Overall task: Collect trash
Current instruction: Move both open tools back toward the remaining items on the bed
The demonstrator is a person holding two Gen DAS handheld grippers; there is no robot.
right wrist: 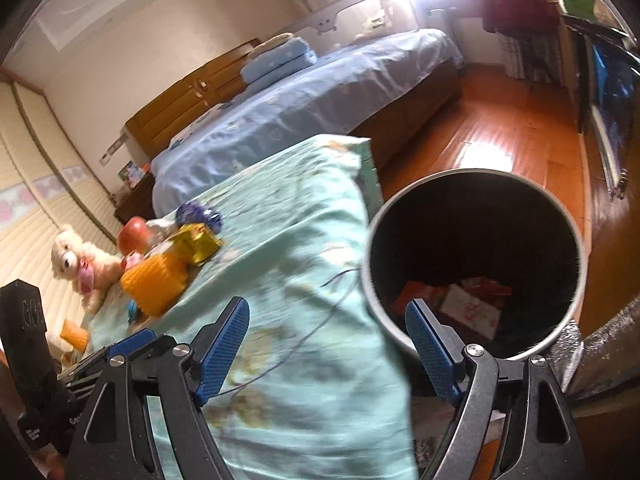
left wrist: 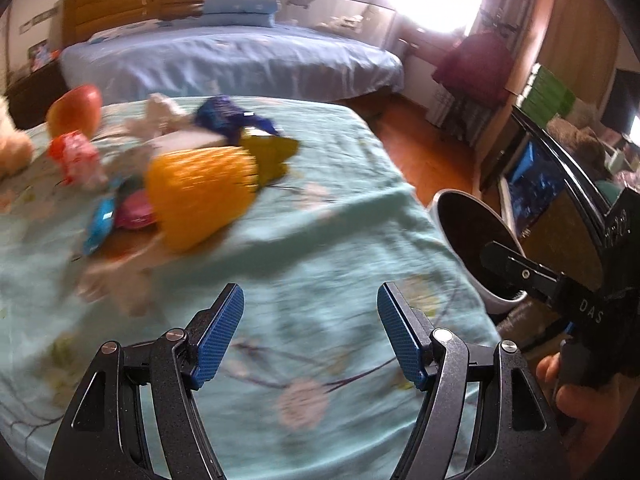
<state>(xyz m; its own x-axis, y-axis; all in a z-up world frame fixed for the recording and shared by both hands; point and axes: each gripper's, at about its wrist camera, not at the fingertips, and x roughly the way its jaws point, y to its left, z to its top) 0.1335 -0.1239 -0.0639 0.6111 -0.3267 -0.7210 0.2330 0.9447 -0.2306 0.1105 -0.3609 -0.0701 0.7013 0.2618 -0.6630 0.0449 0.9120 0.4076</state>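
Both grippers hang empty with fingers spread wide over a table draped in a teal floral cloth (left wrist: pixel 320 208). The left gripper (left wrist: pixel 310 336) sits low in its frame, and the litter lies ahead of it and to the upper left: a blue crumpled wrapper (left wrist: pixel 224 116), a gold wrapper (left wrist: pixel 272 156), a red-and-white wrapper (left wrist: pixel 76 156) and a small blue packet (left wrist: pixel 100 220), heaped around an orange ribbed object (left wrist: pixel 200 196) and a red apple (left wrist: pixel 76 110). Motion blur leaves it unclear which pieces touch. The heap's long axis runs from lower left to upper right across the left view.

The right gripper (right wrist: pixel 328 352) hovers at the cloth's edge, its right finger over the rim of the trash bin (right wrist: pixel 376 280), which stands on the floor just beside the table and already holds a few red and white wrappers (right wrist: pixel 468 300). By that layout the left gripper looks nearer the heap, the right nearer the bin.

A plush bear (right wrist: pixel 76 264) sits at the table's far left. Beyond are a bed with blue bedding (left wrist: pixel 224 60), a wooden floor (right wrist: pixel 500 132) and a bright window.
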